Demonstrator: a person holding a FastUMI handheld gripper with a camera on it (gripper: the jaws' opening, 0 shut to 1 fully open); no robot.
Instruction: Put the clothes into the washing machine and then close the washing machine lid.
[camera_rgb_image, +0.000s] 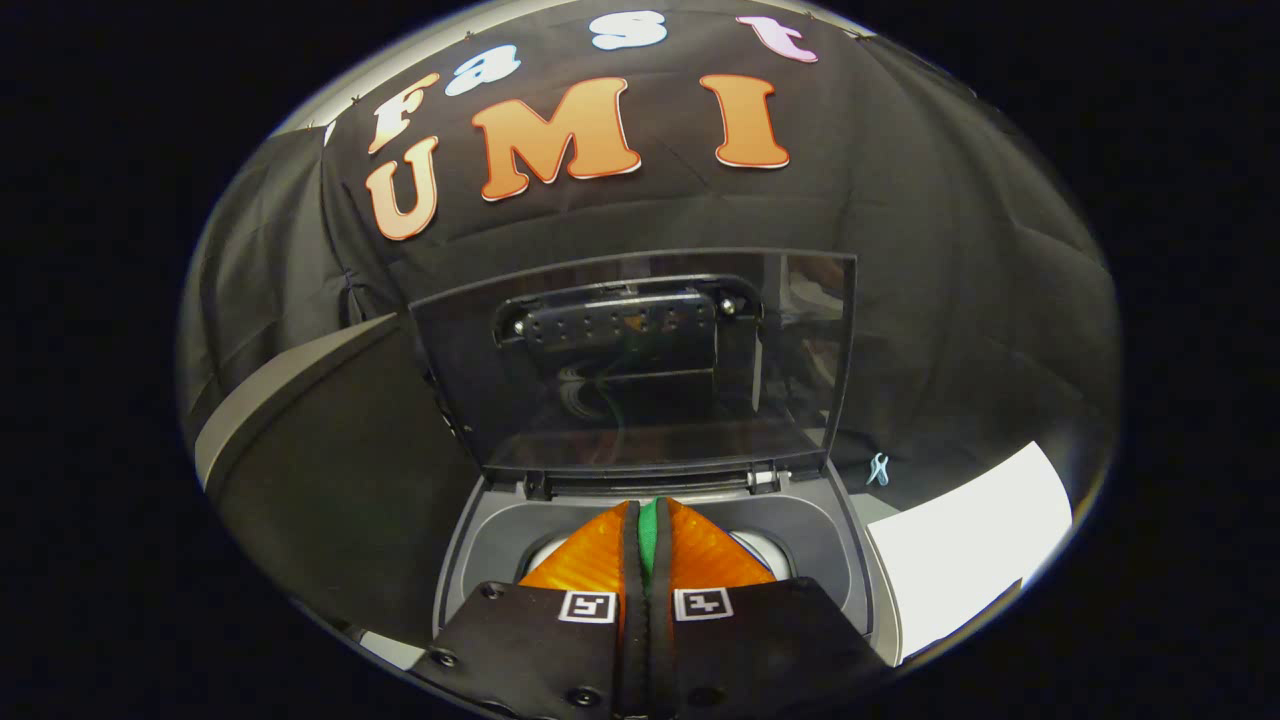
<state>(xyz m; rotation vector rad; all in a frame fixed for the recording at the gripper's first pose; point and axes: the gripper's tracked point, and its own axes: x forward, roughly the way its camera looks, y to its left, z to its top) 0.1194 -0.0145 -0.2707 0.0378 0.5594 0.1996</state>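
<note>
Green clothes (648, 530) were held clamped between the fingers of the tool (648, 560) above the washing machine's (480, 540) opening, so dropping them in and closing the raised lid (640, 360) remained undone.

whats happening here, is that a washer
Yes. A hand-held gripper is shut on a green cloth, pinched between its fingers, right over the washer's open tub. The lid stands upright behind it, not yet closed. The cloth hasn't been let go yet.
</note>
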